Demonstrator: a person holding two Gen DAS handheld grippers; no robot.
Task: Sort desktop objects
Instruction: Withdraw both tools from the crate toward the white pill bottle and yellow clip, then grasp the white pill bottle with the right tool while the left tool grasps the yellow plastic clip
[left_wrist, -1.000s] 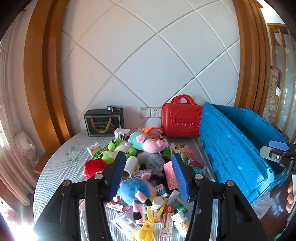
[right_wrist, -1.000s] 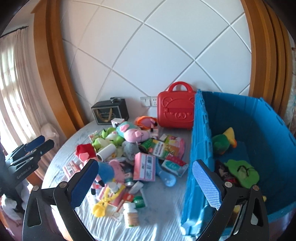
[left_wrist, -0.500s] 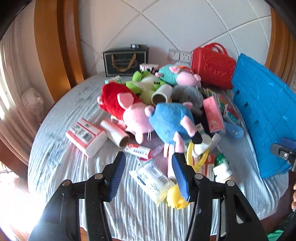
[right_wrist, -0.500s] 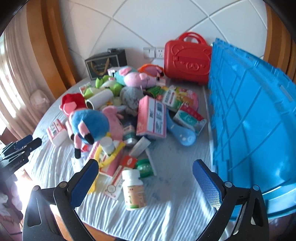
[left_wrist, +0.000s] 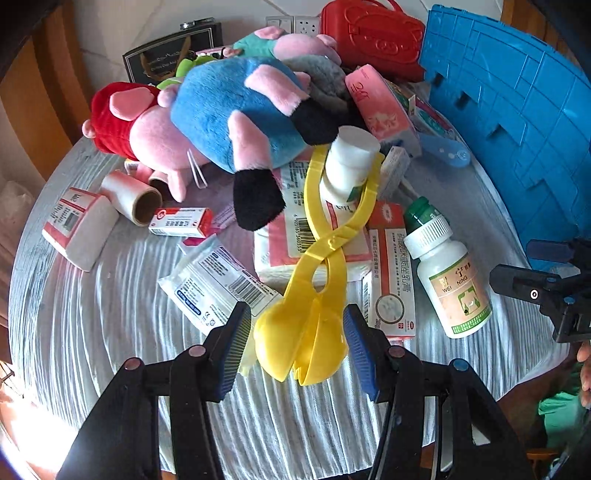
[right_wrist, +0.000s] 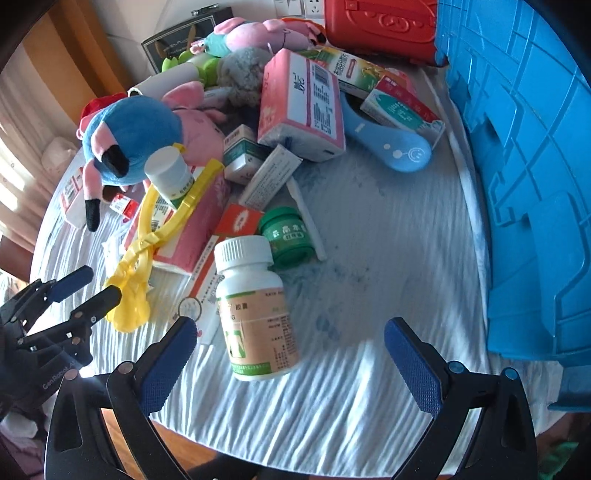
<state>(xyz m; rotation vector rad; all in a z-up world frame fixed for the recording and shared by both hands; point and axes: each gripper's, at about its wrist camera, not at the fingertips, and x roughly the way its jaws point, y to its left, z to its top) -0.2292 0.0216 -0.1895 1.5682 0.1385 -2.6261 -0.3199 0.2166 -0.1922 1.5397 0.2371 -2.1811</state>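
Left gripper (left_wrist: 297, 345) straddles the yellow scoop (left_wrist: 301, 341); right gripper (right_wrist: 288, 363) hovers over the white bottle (right_wrist: 255, 314).

Left jaws apart, one pad on each side of the scoop's round yellow head, whether touching cannot be told. The scoop's handles run away from the head and ring a white-capped bottle (left_wrist: 349, 166) lying on a pink pack (left_wrist: 291, 229). Right jaws wide apart, nothing between the pads; the white bottle lies on its side on the tabletop (right_wrist: 369, 266) just ahead of them, cap pointing away. A green jar (right_wrist: 288, 236) lies just behind its cap. A blue plush (left_wrist: 236, 114) lies behind the scoop. The blue crate (right_wrist: 535, 166) stands right of the white bottle.
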